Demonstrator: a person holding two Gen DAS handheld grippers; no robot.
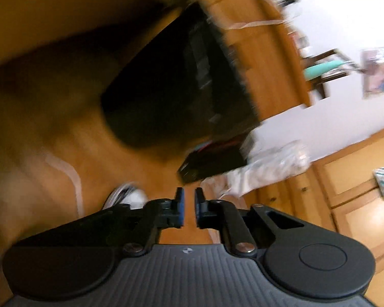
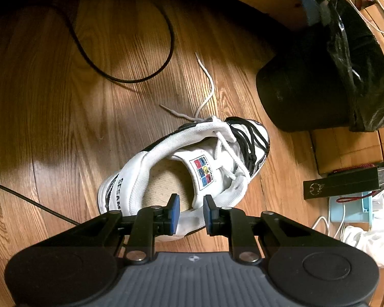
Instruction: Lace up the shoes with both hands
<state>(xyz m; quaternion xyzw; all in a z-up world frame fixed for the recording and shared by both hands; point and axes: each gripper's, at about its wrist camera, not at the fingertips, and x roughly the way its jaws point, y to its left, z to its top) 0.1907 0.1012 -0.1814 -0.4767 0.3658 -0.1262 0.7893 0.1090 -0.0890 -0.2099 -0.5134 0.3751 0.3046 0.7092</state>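
The right gripper, jaws spread and empty, hovers over the white sneaker, whose white lace trails loose on the floor, untied, while the left gripper, jaws slightly parted, holds nothing.

Black tool w/ blue pads, silver screws.

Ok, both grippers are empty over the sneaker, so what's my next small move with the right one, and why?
Probably ease the right gripper forward over the shoe toward the loose lace end. It is open with nothing between the fingers, and that white end trails free on the wood floor beyond the toe. The left gripper view is motion-blurred, so leave it.
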